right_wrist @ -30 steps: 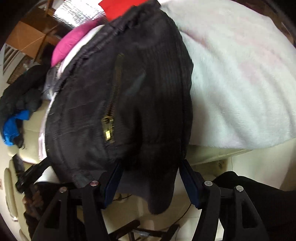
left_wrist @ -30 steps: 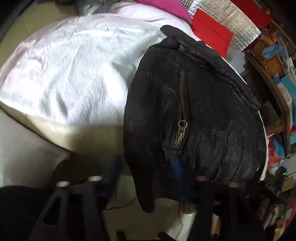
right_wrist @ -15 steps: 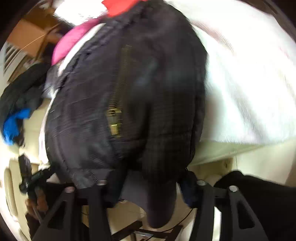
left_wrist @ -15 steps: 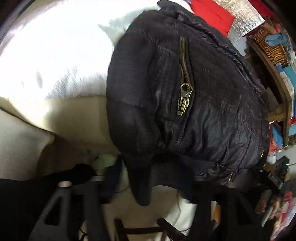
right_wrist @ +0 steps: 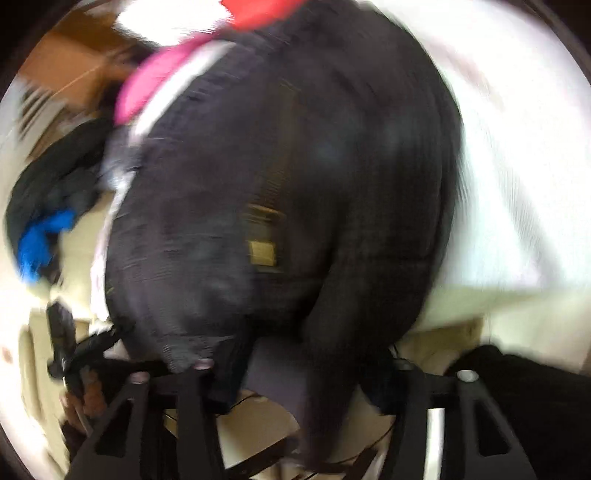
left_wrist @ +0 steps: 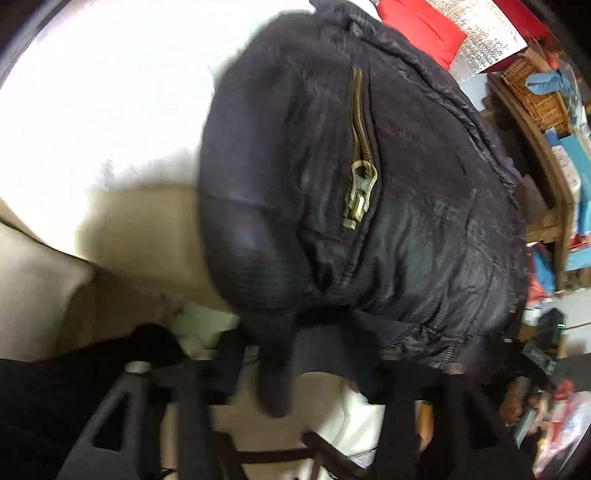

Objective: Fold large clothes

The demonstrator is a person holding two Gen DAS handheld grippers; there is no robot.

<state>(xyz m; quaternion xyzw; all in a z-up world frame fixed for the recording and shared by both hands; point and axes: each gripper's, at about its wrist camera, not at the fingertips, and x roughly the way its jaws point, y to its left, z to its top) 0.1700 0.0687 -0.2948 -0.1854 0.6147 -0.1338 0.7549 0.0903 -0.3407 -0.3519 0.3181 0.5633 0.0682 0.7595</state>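
Note:
A black jacket (left_wrist: 351, 184) with a brass pocket zipper (left_wrist: 360, 192) lies over the near edge of a bed covered by a white blanket (left_wrist: 103, 110). Its hem and a sleeve end hang down off the edge. My left gripper (left_wrist: 306, 354) stands wide open just under the hanging hem. In the right wrist view the same jacket (right_wrist: 295, 184) fills the middle, blurred. My right gripper (right_wrist: 299, 373) is also wide open around the hanging cloth and does not pinch it. The other gripper (right_wrist: 66, 354) shows at the lower left there.
Red cushions (left_wrist: 421, 33) and a silver sheet (left_wrist: 487, 37) lie at the far side of the bed. A wooden shelf with a basket (left_wrist: 535, 96) and clutter stands at the right. A pink cushion (right_wrist: 155, 85) and dark and blue clothes (right_wrist: 40, 236) lie at the left.
Both grippers have moved closer in toward the jacket, which now fills more of each view. The right wrist view has become blurred from motion. Both sets of fingers stay open.

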